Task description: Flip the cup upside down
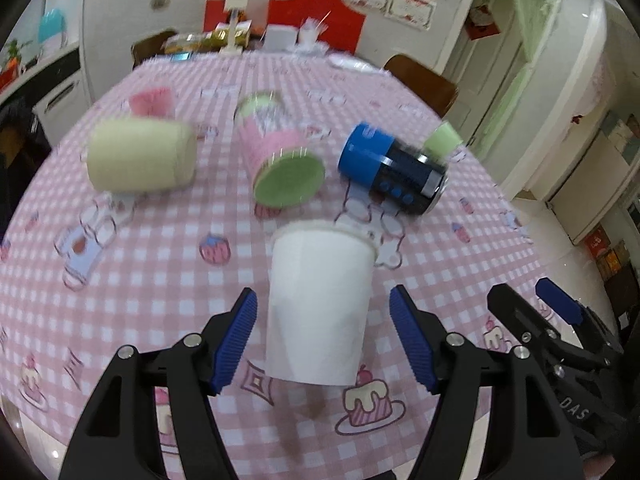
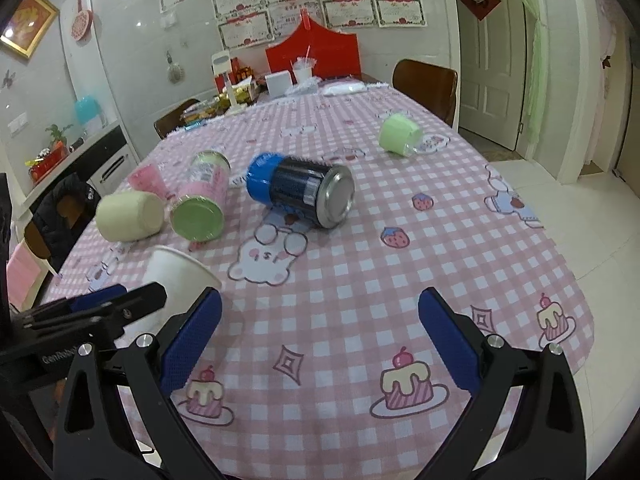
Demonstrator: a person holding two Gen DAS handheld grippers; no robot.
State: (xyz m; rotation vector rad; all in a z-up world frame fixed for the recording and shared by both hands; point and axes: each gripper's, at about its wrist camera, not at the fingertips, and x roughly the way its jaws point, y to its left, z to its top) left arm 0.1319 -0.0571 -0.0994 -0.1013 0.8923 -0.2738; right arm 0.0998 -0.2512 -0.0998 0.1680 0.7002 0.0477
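Observation:
A white paper cup (image 1: 320, 304) stands upright on the pink checked tablecloth (image 1: 160, 280), between the open fingers of my left gripper (image 1: 322, 336). The blue pads stand a little apart from the cup's sides on both sides. The cup also shows in the right wrist view (image 2: 176, 276) at the left, behind the left gripper's fingers (image 2: 108, 304). My right gripper (image 2: 320, 344) is open and empty above the near part of the table; it appears at the right edge of the left wrist view (image 1: 556, 304).
Beyond the cup lie a cream cup (image 1: 140, 160), a pink can with a green lid (image 1: 284, 164) and a blue-capped black can (image 1: 396, 168), all on their sides. A green cup (image 2: 400, 134) lies far right. Chairs (image 2: 428, 84) and clutter stand at the far end.

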